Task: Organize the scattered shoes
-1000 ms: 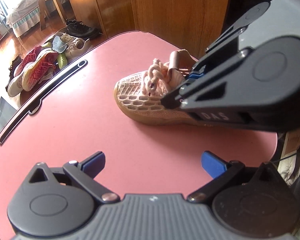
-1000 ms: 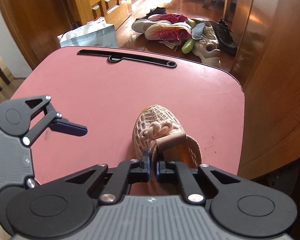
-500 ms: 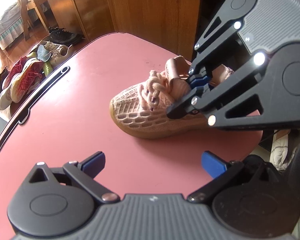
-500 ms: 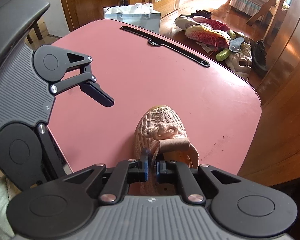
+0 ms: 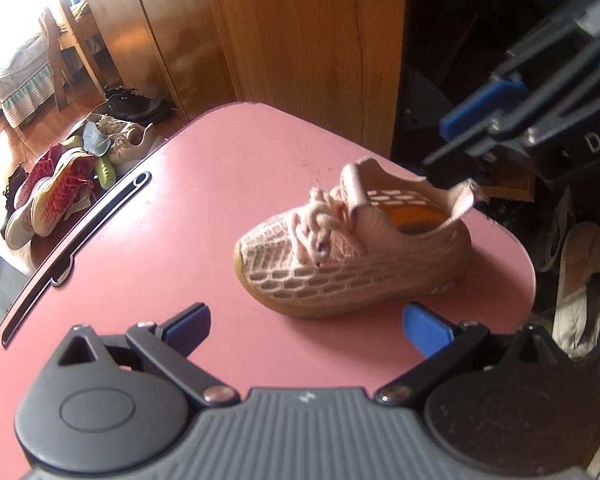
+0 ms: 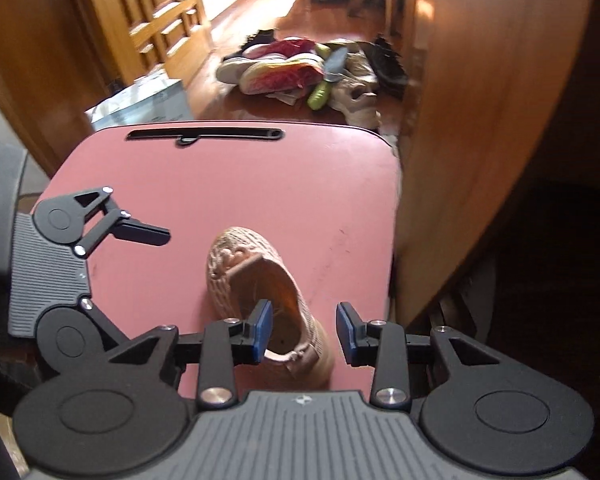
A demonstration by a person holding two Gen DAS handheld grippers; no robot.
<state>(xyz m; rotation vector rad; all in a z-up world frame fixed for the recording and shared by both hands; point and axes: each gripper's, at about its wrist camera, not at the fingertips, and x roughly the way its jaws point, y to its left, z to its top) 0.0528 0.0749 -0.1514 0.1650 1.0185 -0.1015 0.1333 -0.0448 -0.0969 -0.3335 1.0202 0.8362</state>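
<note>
Your right gripper [image 6: 304, 332] is letting go of the pink knit shoe [image 5: 352, 256]: a moment ago its pads were pinched on the collar near the tongue, and now its jaws are opening with nothing pressed between them, the heel opening showing just below and beyond the gap. In the left wrist view that gripper has pulled away toward 2 o'clock, clear of the shoe.

The shoe is sitting upright on its sole on the pink table [image 5: 140, 248], toward the corner at 3 o'clock in that view, toe pointing toward 9 o'clock. It seems to be staying put without support, so this placement looks finished.

Your left gripper [image 5: 306, 326] is hovering at 6 o'clock of the shoe, fingers spread wide and holding nothing, just short of the sole.

The pile of shoes on the floor [image 6: 300, 68] beyond the table's far edge, at 12 o'clock in the right wrist view, is still jumbled, so most of the sorting is probably ahead of you.
</note>
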